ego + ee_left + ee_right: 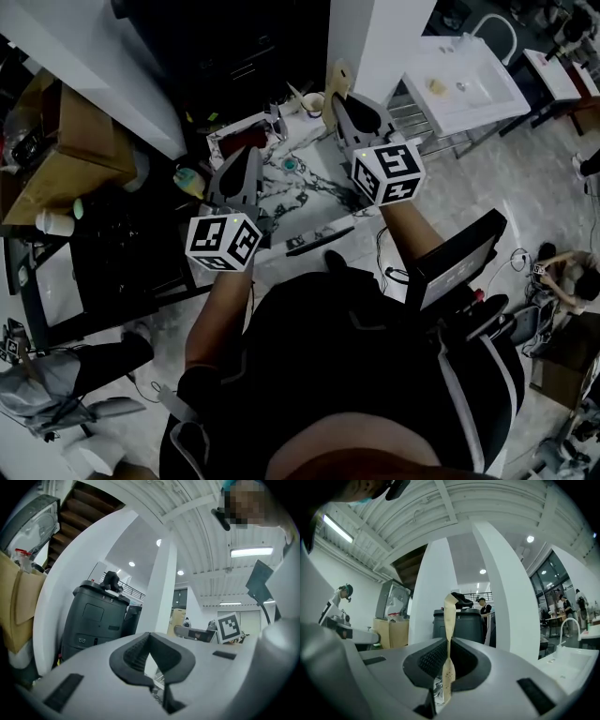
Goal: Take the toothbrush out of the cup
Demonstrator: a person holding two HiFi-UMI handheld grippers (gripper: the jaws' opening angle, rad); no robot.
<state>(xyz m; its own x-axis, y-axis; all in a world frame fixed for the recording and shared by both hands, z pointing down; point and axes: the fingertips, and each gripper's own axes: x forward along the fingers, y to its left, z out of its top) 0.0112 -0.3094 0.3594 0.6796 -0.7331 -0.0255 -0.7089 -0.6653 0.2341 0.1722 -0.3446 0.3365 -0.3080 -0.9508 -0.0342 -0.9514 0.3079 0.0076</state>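
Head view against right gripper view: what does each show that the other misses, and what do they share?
Only the head view: the left tool, the marble tabletop and the cup near its far edge. Only the right gripper view: the right tool with its pads pressed on the toothbrush, and the ceiling overhead. Both: the toothbrush standing up from the right tool, and the white sink.

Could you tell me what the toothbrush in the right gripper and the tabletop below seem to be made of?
The toothbrush is probably bamboo or light wood with a matte finish. Its flat handle, clamped in the right gripper, is pale tan with fine dark speckles. The tabletop looks like marble or a marble-look sheet with a smooth finish. It is white with dark veining, and I cannot tell which of the two it is.
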